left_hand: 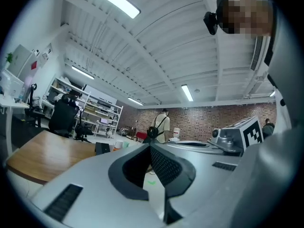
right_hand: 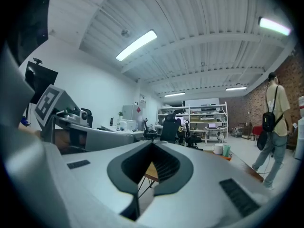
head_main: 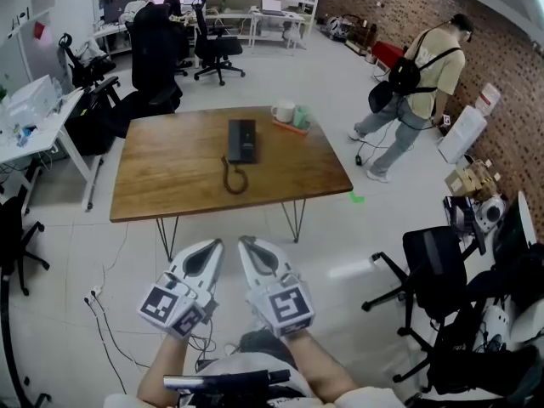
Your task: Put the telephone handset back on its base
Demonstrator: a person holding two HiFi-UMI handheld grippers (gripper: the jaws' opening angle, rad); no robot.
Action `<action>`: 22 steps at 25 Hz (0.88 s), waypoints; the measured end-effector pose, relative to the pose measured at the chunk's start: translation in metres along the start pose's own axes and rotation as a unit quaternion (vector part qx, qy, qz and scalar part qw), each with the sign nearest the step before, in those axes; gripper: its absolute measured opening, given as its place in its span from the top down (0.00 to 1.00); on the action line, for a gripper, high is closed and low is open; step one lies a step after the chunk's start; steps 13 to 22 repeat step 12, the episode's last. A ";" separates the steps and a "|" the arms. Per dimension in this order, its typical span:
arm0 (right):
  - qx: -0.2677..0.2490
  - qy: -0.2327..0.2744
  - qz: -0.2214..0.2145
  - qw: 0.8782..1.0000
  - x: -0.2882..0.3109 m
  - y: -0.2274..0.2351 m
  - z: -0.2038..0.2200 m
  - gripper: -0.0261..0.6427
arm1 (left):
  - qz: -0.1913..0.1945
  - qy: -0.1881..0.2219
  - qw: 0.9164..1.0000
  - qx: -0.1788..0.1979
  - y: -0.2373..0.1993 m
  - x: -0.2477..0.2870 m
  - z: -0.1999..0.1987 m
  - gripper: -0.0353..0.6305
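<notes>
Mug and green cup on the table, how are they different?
The mug is white; the cup is green. The mug is wider and has a handle; the cup is slimmer, with no handle showing. Both stand upright, side by side, near the table's far edge.
</notes>
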State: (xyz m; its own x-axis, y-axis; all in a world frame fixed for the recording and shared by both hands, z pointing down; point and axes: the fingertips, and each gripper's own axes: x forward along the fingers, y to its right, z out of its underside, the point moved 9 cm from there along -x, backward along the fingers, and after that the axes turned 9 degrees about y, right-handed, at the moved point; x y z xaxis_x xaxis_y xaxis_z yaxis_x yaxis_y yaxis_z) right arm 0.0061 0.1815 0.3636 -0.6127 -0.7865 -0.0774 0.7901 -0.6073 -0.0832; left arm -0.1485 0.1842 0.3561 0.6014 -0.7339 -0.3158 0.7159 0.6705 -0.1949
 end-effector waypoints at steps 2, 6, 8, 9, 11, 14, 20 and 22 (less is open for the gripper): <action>0.000 0.001 0.001 1.000 -0.004 -0.001 -0.003 0.96 | -0.006 0.002 1.000 0.003 0.002 0.000 -0.002 0.94; 0.001 0.000 0.003 1.000 -0.010 0.000 -0.006 0.96 | -0.001 -0.001 1.000 0.004 0.011 0.001 -0.001 0.94; -0.002 -0.002 0.004 1.000 -0.014 0.003 -0.007 0.96 | 0.004 0.001 1.000 0.007 0.016 0.004 0.001 0.94; -0.005 0.000 0.005 1.000 -0.015 0.005 -0.008 0.96 | 0.006 0.003 1.000 0.009 0.018 0.006 0.001 0.94; -0.012 0.004 0.005 1.000 -0.017 0.010 -0.009 0.96 | 0.011 0.007 1.000 0.012 0.022 0.011 0.001 0.94; -0.015 0.006 0.006 1.000 -0.018 0.012 -0.010 0.96 | 0.013 0.009 1.000 0.013 0.023 0.014 0.002 0.94; -0.015 0.006 0.006 1.000 -0.018 0.012 -0.010 0.96 | 0.013 0.009 1.000 0.013 0.023 0.014 0.002 0.94; -0.015 0.006 0.006 1.000 -0.018 0.012 -0.010 0.96 | 0.013 0.009 1.000 0.013 0.023 0.014 0.002 0.94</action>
